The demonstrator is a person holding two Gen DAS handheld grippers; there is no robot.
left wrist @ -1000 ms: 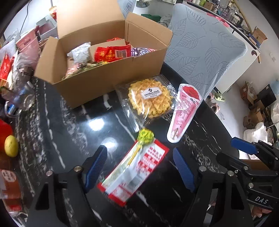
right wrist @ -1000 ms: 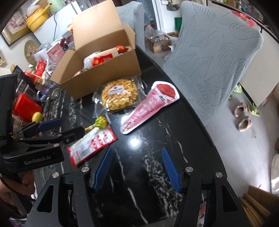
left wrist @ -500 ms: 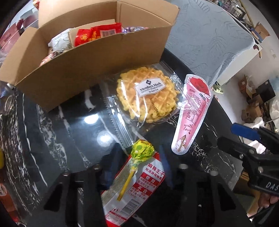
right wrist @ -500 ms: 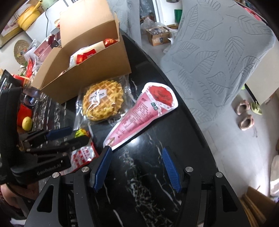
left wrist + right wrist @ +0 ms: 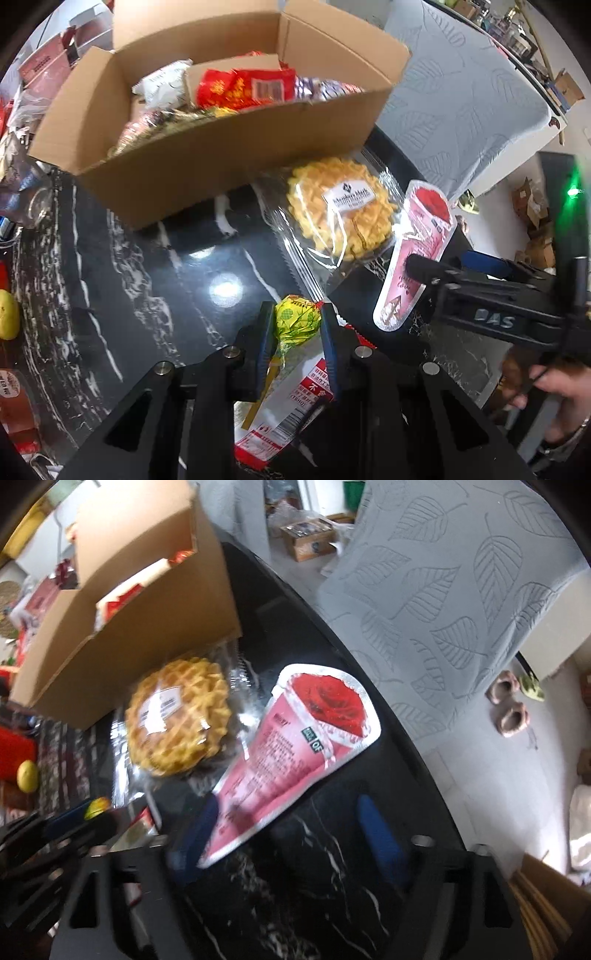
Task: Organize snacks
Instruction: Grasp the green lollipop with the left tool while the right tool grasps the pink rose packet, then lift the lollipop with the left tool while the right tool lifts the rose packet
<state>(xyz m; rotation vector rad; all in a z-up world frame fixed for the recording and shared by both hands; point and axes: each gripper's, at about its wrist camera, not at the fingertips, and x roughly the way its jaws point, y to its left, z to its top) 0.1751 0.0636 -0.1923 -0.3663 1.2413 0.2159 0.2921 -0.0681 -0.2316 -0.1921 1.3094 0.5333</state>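
My left gripper (image 5: 297, 325) is shut on the yellow-green lollipop (image 5: 295, 323), which lies over a red and white snack packet (image 5: 291, 402) on the black marble table. A bagged waffle (image 5: 340, 206) and a pink cone-shaped packet (image 5: 424, 229) lie beyond it, in front of the open cardboard box (image 5: 221, 162) of snacks. My right gripper (image 5: 291, 834) is open, its fingers on either side of the narrow end of the pink cone packet (image 5: 295, 746). The waffle (image 5: 177, 716) and box (image 5: 125, 627) sit to its left.
A grey leaf-patterned chair cover (image 5: 461, 602) stands past the table's right edge. A yellow lemon (image 5: 7, 314) and red items lie at the table's left. Clutter sits behind the box. The right gripper's body (image 5: 491, 314) shows in the left wrist view.
My left gripper moved forward and shut on the lollipop. My right gripper moved forward to the pink cone packet, still open.
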